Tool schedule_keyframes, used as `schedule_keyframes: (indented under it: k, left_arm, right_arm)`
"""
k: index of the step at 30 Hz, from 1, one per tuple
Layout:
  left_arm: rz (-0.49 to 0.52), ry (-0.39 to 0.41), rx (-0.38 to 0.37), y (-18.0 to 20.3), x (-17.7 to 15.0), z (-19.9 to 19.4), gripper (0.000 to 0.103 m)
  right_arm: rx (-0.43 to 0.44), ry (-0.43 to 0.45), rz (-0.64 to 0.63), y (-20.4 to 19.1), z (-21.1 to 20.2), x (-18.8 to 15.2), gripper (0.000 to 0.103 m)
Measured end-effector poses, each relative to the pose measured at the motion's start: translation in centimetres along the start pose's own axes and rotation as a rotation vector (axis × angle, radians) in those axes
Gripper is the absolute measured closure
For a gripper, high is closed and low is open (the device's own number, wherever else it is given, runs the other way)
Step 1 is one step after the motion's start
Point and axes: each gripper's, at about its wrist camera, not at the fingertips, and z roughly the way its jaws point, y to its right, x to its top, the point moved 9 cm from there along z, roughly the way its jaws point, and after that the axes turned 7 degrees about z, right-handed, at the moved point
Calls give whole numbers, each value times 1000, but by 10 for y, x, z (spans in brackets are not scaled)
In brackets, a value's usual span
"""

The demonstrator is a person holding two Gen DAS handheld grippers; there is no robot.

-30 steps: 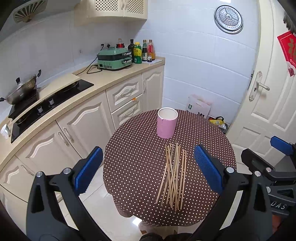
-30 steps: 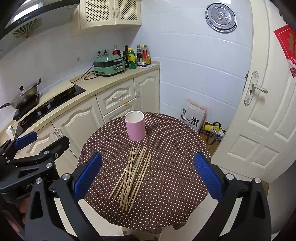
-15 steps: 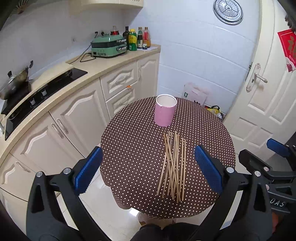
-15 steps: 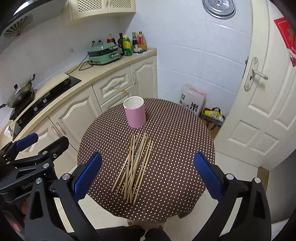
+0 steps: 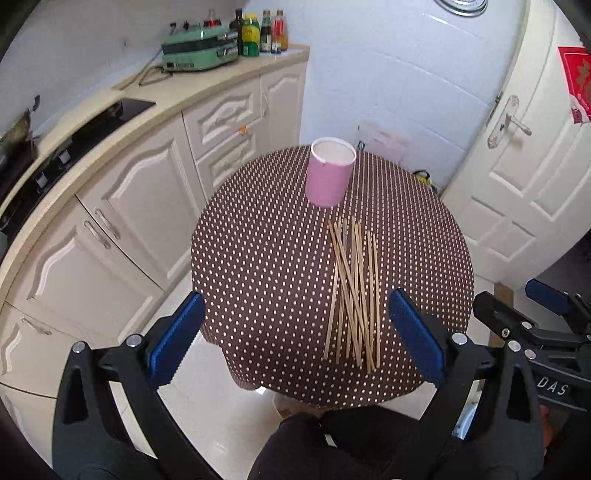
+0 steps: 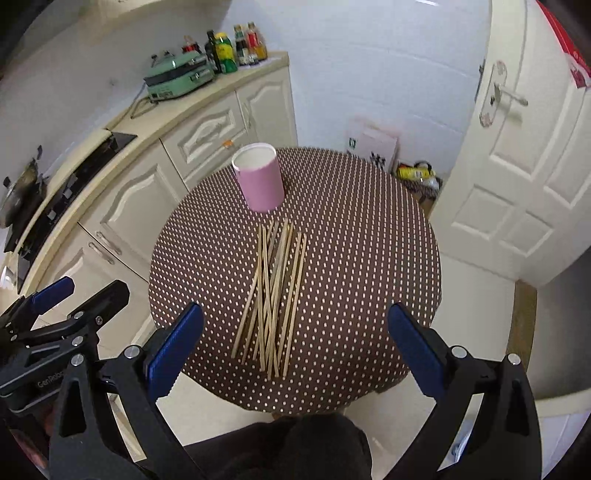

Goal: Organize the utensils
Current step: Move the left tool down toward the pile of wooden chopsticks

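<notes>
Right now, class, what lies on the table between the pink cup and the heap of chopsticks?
Nothing: between the pink cup and the far tips of the chopsticks only a short strip of dotted tablecloth shows, bare. The left wrist view shows it; the right wrist view agrees.

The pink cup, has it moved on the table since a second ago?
No. The pink cup stands just beyond the chopsticks, as before; only the cameras shifted.

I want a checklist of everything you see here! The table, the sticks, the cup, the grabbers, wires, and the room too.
Surface: round table, brown dotted cloth.
Job's things: chopsticks lying loose and crossed; pink cup upright, empty, just beyond them.
Clutter: nothing seen on the table.
Grippers: left gripper open, holding nothing; right gripper open, holding nothing; both above the near edge.
Cables: black cord by the green appliance.
Surroundings: counter, bottles, stove, white door.
</notes>
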Motion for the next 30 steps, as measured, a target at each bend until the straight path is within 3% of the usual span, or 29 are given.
schedule_keyframes:
  k: [10, 16, 22, 30]
  left_arm:
    - [-2, -95, -52, 6, 2, 38, 6]
    - [-27, -178, -92, 18, 11, 77, 6]
    - [-68, -278, -85, 28, 19, 121, 6]
    - [-95, -429, -76, 44, 18, 172, 17]
  right_arm:
    - [-22, -82, 38, 11, 28, 1, 7]
    - [2, -154, 85, 34, 66, 16, 7]
    - [26, -233, 62, 48, 110, 35, 7]
    - [10, -318, 9, 67, 154, 42, 7]
